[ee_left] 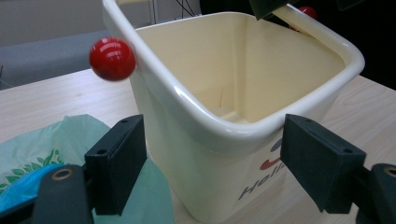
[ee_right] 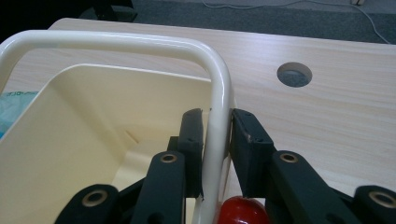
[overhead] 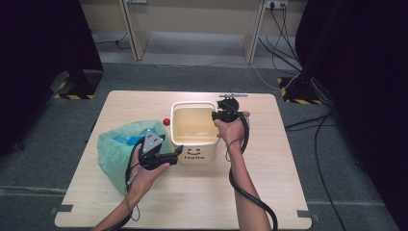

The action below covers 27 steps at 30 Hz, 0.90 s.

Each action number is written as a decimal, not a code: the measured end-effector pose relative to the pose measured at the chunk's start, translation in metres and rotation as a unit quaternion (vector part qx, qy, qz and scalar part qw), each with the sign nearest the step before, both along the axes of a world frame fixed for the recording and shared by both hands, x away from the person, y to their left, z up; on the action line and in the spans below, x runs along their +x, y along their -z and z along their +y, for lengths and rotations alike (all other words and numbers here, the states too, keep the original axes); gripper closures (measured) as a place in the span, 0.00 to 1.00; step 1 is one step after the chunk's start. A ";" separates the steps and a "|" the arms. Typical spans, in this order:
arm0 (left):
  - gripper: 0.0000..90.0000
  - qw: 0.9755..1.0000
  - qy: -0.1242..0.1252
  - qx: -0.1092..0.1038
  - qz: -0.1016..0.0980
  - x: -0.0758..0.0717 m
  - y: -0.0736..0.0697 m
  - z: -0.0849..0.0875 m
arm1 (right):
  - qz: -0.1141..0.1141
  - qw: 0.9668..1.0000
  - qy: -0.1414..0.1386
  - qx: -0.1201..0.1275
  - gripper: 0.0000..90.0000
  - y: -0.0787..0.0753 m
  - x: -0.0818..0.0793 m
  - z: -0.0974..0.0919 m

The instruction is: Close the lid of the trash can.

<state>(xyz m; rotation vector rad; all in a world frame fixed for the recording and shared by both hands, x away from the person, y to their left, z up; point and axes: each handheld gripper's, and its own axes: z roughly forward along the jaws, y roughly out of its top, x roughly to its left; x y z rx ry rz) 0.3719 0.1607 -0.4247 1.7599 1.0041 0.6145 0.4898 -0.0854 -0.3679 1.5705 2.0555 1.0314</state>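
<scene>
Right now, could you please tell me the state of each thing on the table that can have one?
Cream bin: upright, open-topped, nothing visible inside, no liner.
Green bag: crumpled on the table left of the bin, something blue inside it.
Left gripper: open, jaws straddling the bin's near corner without touching.
Right gripper: jaws set either side of the bin's rim, beside a red knob.

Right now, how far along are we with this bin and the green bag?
Done: the right claw clamps the far rim of the bin, steadying it. In hand: the left claw stands open at its near corner, gripping nothing. Left: the green bag lies crumpled beside the bin, whose inside looks bare, so lining probably hasn't begun.
</scene>
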 end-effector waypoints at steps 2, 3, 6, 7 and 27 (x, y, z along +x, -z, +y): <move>0.25 1.000 0.001 -0.001 0.001 0.001 0.000 0.000 | -0.001 1.000 0.001 -0.003 0.83 0.000 0.000 0.001; 0.24 1.000 0.001 -0.001 0.001 0.001 0.000 0.001 | -0.001 1.000 0.001 -0.004 0.83 0.000 0.001 0.001; 0.25 1.000 -0.001 -0.001 0.002 0.002 0.001 0.002 | -0.001 1.000 0.002 -0.012 0.82 0.000 0.001 0.001; 0.25 1.000 -0.001 -0.001 0.003 0.002 0.001 0.002 | 0.000 1.000 0.003 -0.014 0.82 0.001 0.001 0.001; 0.26 1.000 0.000 -0.001 0.008 0.002 0.006 0.003 | 0.010 1.000 -0.004 -0.026 0.75 0.011 0.003 -0.003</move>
